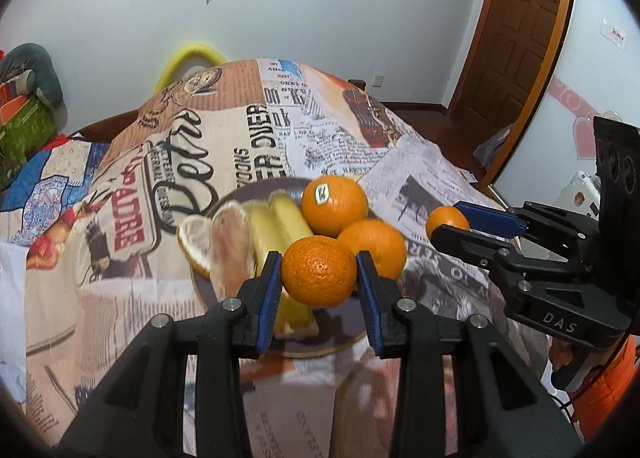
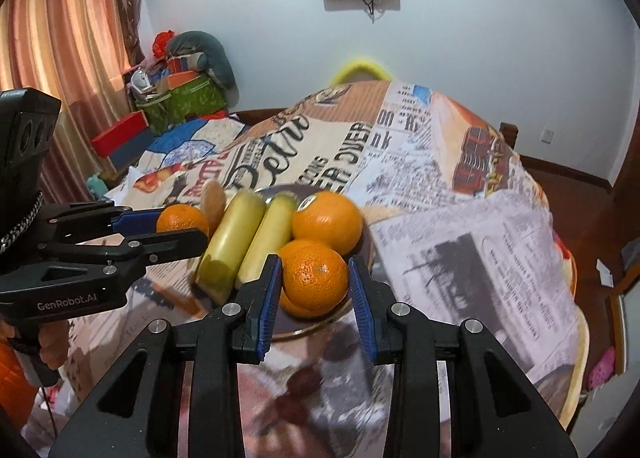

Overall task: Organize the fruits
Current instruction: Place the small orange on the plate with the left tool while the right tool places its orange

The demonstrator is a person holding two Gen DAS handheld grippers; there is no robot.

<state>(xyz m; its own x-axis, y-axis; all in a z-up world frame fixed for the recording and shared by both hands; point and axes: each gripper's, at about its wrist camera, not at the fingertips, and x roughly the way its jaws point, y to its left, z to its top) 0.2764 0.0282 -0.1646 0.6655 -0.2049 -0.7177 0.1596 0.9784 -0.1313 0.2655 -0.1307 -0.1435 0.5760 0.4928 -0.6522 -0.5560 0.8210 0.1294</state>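
In the left wrist view my left gripper (image 1: 318,258) is shut on a mandarin (image 1: 319,274), held just above the dark plate (image 1: 342,320). On that plate lie two bananas (image 1: 276,225), a stickered orange (image 1: 334,205), a second orange (image 1: 378,242) and pale citrus slices (image 1: 230,246). My right gripper (image 1: 446,219) enters from the right, shut on another mandarin (image 1: 448,215). In the right wrist view the right gripper (image 2: 314,262) clamps its mandarin (image 2: 316,282) over the plate (image 2: 316,328). The left gripper (image 2: 182,223) holds its mandarin (image 2: 180,217) beside the bananas (image 2: 240,242).
A newspaper-print cloth (image 1: 224,145) covers the round table and hangs over its edges. A yellow chair back (image 1: 192,53) rises behind it. Boxes and cushions (image 2: 184,93) pile up at the left by the curtain. A wooden door (image 1: 516,29) stands at the right.
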